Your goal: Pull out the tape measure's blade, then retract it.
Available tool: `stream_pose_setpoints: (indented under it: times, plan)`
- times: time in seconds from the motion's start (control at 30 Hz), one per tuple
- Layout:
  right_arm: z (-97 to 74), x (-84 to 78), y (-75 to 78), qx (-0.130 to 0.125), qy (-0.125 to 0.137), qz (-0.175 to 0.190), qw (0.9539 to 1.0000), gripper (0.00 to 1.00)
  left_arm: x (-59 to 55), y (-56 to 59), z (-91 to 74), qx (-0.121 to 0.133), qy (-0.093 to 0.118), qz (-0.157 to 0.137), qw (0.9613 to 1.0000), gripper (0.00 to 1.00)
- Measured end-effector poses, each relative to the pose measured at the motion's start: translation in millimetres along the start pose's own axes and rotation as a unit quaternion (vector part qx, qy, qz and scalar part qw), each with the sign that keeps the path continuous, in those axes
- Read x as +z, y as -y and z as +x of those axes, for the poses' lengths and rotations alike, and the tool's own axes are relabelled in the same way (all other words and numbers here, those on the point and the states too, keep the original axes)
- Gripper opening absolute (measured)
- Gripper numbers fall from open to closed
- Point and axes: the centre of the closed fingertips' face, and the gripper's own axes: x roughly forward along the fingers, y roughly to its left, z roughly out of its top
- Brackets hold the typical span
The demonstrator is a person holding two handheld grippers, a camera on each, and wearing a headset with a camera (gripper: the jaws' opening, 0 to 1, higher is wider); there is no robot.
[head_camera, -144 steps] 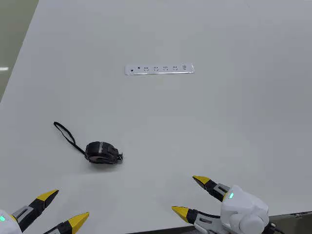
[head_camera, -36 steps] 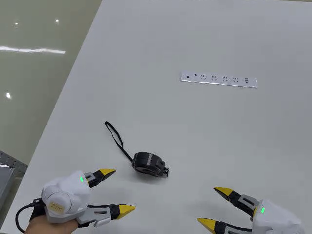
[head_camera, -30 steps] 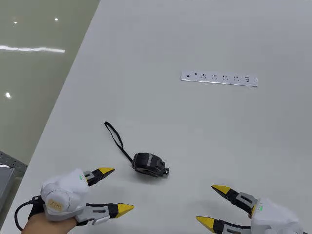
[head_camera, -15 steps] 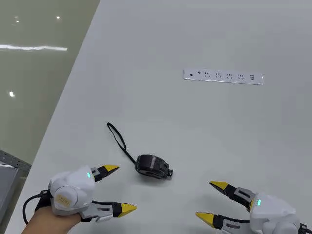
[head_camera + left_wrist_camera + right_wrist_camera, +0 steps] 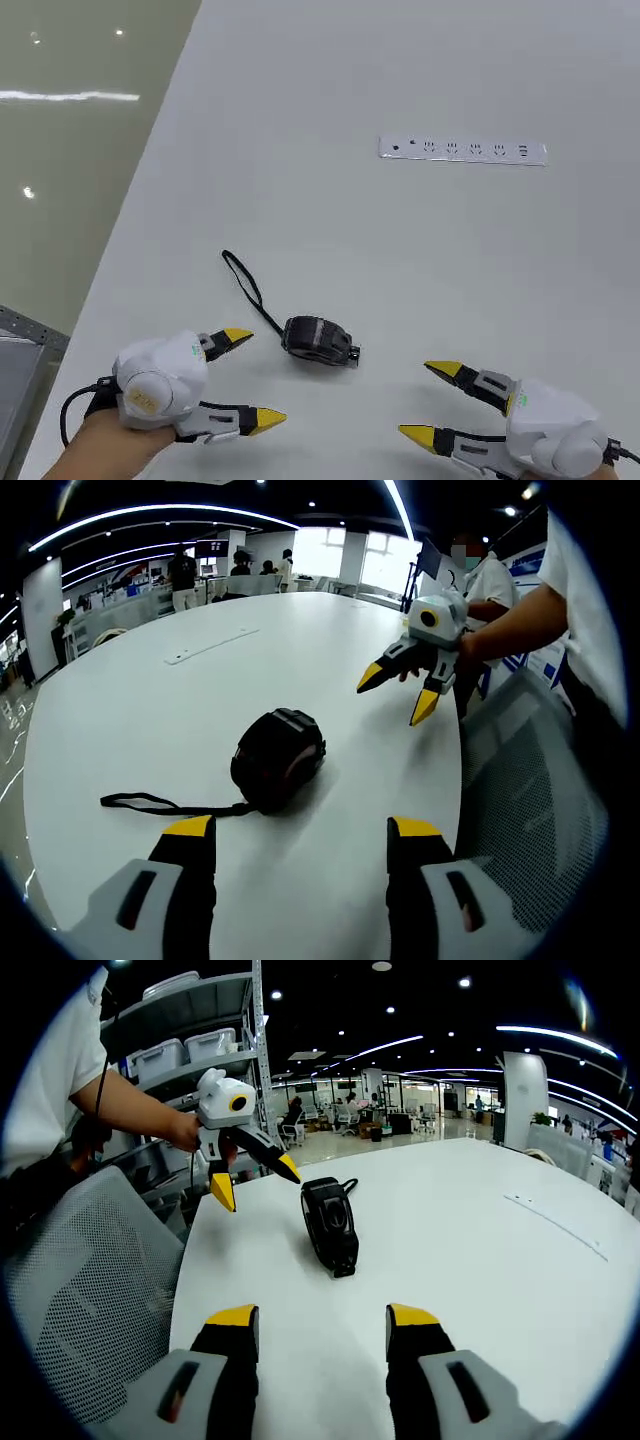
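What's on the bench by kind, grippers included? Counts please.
1 tape measure, black, with a wrist strap
1 power strip, white
2 grippers: left gripper, right gripper, both open
Total: 4

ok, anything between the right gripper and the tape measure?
Nothing. Bare white table runs from the right gripper to the tape measure; the head view and the right gripper view both show it.
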Motion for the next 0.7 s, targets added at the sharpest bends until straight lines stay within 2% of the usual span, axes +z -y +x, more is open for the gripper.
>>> stream_pose_setpoints:
  times: [0.27,0.7]
  plan:
    - [9.9,5.1,4.2,0.006,0.008,0.004,0.9999,0.51,2.2,-0.4,10.4,-0.013,-0.004,0.008,0.9999,0.68]
    - [25.7,13.7,10.0,0.016,0.017,0.001,0.9997,0.51,9.3,-10.0,20.7,-0.028,-0.008,0.028,0.9992,0.67]
